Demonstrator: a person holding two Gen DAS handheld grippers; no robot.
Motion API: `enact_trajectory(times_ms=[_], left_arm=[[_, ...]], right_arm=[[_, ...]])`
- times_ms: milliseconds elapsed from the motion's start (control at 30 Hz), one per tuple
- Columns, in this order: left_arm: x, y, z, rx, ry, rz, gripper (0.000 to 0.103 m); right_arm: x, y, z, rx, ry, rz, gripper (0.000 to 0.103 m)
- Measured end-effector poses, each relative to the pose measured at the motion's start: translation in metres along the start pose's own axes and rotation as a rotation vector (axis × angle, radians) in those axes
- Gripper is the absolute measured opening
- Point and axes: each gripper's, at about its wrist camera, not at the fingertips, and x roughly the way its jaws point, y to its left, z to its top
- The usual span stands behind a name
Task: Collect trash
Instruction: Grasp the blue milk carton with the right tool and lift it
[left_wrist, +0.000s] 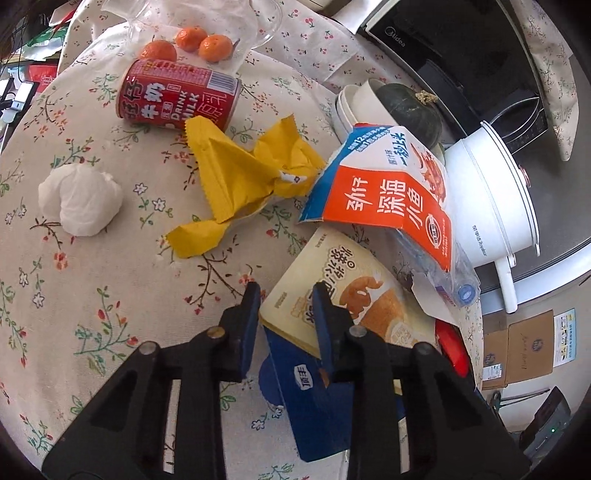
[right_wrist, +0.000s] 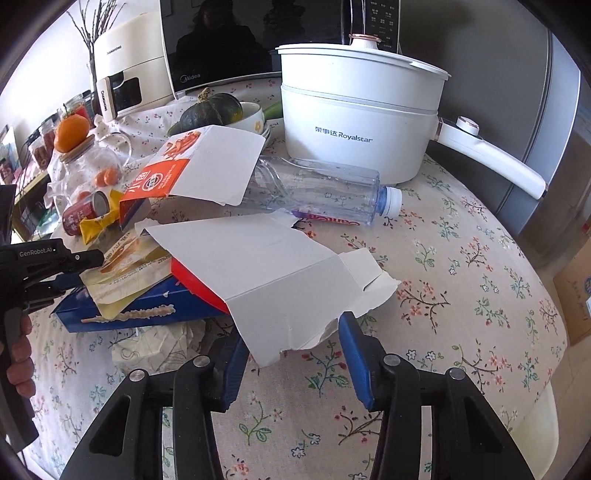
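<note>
The left gripper (left_wrist: 286, 295) has its jaws narrowed around the corner of a cream pastry packet (left_wrist: 354, 295) that lies on a blue box (left_wrist: 314, 398); whether the pads press it I cannot tell. The right gripper (right_wrist: 295, 332) stands half open astride the torn edge of a white carton (right_wrist: 266, 266), pads not touching. More trash lies on the floral table (left_wrist: 92, 295): a red can (left_wrist: 177, 94), yellow wrapper (left_wrist: 240, 173), tissue ball (left_wrist: 79, 199), orange carton (left_wrist: 391, 192) and clear bottle (right_wrist: 321, 188) beside a white pot (right_wrist: 358, 122)
</note>
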Motion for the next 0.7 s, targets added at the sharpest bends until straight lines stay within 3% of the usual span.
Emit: enact_trajectory(times_ms=[167,233,400,500,533,600,700], left_arm=[[-0.004,-0.007,-0.002,0.028,-0.014,0.001,0.001],[-0.009,-0.014,-0.002,0.057,-0.035,0.000,0.000],[-0.019,-0.028,-0.002,0.114,-0.050,-0.022,0.000],[-0.019,-0.037,-0.003,0.183,-0.021,-0.034,0.003],[-0.020,-0.042,-0.005,0.223,-0.025,-0.017,0.012],[-0.023,-0.054,-0.009,0.311,-0.044,-0.002,0.046],[-0.029,-0.071,-0.018,0.444,-0.055,-0.013,0.061]], right_arm=[[-0.006,-0.006,0.000,0.011,-0.005,0.016,0.034],[-0.010,-0.008,0.001,0.010,-0.010,0.029,0.019],[-0.023,-0.019,0.002,0.038,-0.033,0.034,0.010],[-0.034,-0.034,0.005,0.102,-0.049,0.052,0.005],[-0.037,-0.039,0.006,0.121,-0.054,0.060,0.004],[-0.045,-0.047,0.007,0.146,-0.062,0.077,0.003],[-0.056,-0.056,0.008,0.168,-0.077,0.087,0.002]])
